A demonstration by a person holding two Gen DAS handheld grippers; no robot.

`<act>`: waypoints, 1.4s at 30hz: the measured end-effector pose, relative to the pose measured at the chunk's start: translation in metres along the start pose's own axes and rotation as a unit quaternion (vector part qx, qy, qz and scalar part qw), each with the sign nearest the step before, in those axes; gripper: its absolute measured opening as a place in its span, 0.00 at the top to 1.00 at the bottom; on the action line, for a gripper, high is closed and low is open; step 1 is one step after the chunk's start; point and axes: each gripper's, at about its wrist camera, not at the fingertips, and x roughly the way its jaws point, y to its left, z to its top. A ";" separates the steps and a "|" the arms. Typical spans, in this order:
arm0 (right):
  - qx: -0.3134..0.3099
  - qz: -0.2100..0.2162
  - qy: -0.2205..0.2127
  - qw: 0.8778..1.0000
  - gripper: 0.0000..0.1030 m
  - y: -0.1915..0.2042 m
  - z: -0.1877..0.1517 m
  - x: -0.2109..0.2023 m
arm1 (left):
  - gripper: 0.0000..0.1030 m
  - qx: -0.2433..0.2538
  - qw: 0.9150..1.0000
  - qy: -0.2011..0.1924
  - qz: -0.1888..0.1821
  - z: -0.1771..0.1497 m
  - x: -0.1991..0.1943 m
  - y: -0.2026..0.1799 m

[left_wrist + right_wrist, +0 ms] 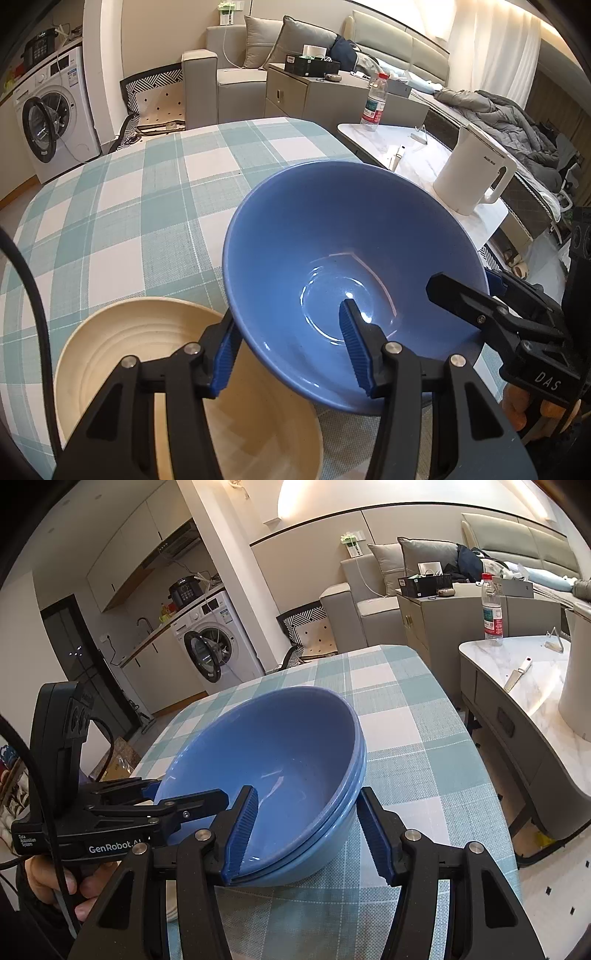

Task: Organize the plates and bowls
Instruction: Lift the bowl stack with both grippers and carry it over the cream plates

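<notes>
Blue bowls (pixel 273 753), two stacked, sit on the checked table (pixel 122 206), right of a cream plate (pixel 122 343). Left gripper (pixel 290 347) and right gripper (pixel 310 830) each straddle the rim, narrowed, gripping it.

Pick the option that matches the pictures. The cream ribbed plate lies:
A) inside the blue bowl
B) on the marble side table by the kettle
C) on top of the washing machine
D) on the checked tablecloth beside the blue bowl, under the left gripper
D: in the left wrist view the cream ribbed plate lies on the checked tablecloth, next to the blue bowl, beneath the left gripper.
</notes>
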 end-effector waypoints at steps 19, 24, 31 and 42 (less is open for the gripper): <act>-0.011 0.004 -0.043 0.999 0.44 0.012 0.012 -0.030 | 0.50 0.009 0.999 -0.036 0.001 0.005 -0.031 -0.006; -0.016 0.010 -0.049 0.999 0.44 0.019 0.014 -0.036 | 0.50 0.007 0.999 -0.046 0.003 0.005 -0.042 -0.003; -0.024 0.019 -0.056 0.998 0.44 0.035 0.015 -0.043 | 0.50 0.004 0.998 -0.056 0.006 0.001 -0.055 0.003; -0.043 0.036 -0.053 0.997 0.44 0.065 0.011 -0.040 | 0.50 -0.014 0.997 -0.070 0.011 -0.012 -0.074 0.027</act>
